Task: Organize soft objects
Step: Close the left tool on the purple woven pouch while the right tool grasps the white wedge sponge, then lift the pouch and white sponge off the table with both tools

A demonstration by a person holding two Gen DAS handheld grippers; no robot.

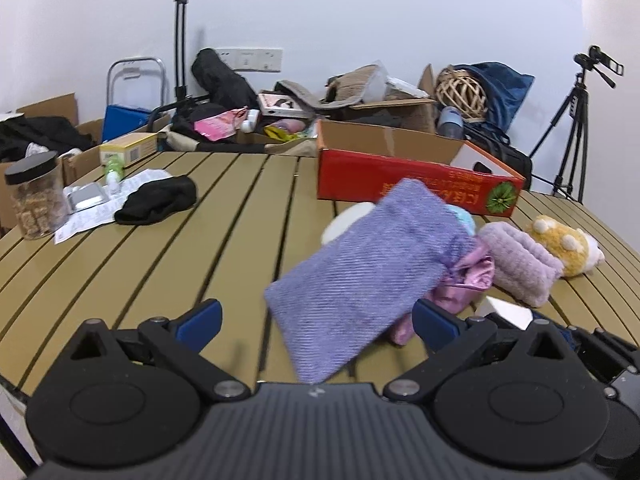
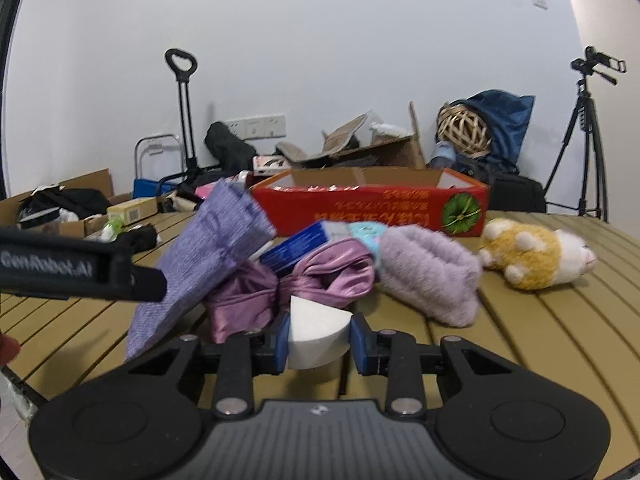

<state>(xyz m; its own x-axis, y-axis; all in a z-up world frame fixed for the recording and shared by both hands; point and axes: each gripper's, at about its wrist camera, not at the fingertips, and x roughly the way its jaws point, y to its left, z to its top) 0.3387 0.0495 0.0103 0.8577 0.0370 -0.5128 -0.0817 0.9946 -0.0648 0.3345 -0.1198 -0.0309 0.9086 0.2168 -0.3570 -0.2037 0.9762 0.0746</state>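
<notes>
Satin pink cloth [image 2: 256, 300] crowds the white foam wedge [image 2: 316, 334] at eleven o'clock; right gripper [image 2: 320, 342] pinches it, tip pointing twelve. Left gripper [image 1: 316, 320] gapes empty.

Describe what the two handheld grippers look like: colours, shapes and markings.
Both are black. The right gripper has blue pads on hinged linkage arms with silver pivot bolts, two round discs and a ribbed grey centre plate. The left gripper matches; its side reads "GenRobot.AI" in the right wrist view.

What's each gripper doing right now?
Left gripper: open, holding nothing; purple cloth lies between its jaws.
Right gripper: shut on white sponge.
</notes>
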